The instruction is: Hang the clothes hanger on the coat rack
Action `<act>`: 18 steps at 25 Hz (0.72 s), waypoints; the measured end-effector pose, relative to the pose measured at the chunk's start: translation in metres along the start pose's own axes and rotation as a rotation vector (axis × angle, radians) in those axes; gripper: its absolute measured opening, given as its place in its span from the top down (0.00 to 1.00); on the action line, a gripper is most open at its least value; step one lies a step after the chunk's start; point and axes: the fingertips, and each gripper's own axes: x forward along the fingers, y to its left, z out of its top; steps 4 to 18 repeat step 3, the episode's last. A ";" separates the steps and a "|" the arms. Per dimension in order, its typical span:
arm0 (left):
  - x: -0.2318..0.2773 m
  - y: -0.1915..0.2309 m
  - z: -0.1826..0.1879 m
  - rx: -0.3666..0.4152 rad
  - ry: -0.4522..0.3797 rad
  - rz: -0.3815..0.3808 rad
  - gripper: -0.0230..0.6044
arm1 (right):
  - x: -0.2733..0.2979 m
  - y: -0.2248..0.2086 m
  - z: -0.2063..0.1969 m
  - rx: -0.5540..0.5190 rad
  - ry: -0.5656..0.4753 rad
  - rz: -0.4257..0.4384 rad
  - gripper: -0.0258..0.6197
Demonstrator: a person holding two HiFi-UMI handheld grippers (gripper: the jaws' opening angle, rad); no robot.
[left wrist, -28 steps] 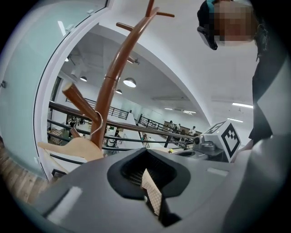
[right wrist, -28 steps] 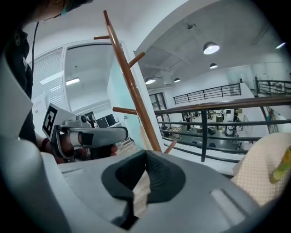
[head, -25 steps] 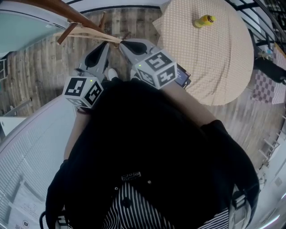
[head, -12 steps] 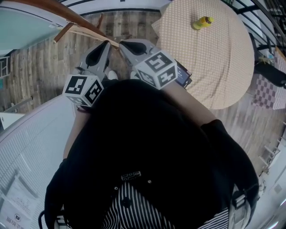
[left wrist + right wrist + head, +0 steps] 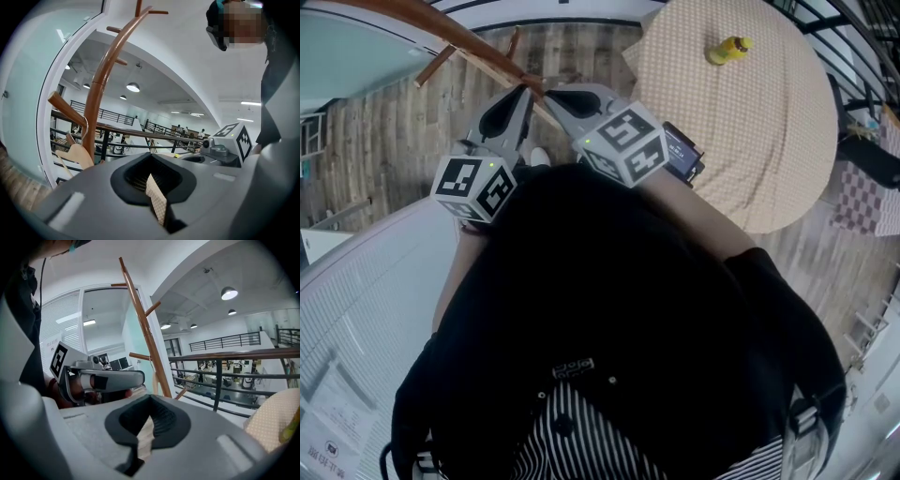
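hanger (image 5: 77,152) edge by rack (image 5: 99,84) pole, open floor (image 5: 384,141)

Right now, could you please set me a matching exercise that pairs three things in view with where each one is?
1 clothes hanger
2 yellow bottle
3 right claw

A on the table's checked cloth
B beside the left claw
C hooked on a coat rack peg

Pairs: 1-C, 2-A, 3-B
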 end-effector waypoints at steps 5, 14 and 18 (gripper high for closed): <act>0.001 0.002 -0.001 -0.002 0.000 0.001 0.95 | 0.002 0.002 -0.003 -0.007 0.006 0.011 0.96; 0.001 0.002 -0.001 -0.002 0.000 0.001 0.95 | 0.002 0.002 -0.003 -0.007 0.006 0.011 0.96; 0.001 0.002 -0.001 -0.002 0.000 0.001 0.95 | 0.002 0.002 -0.003 -0.007 0.006 0.011 0.96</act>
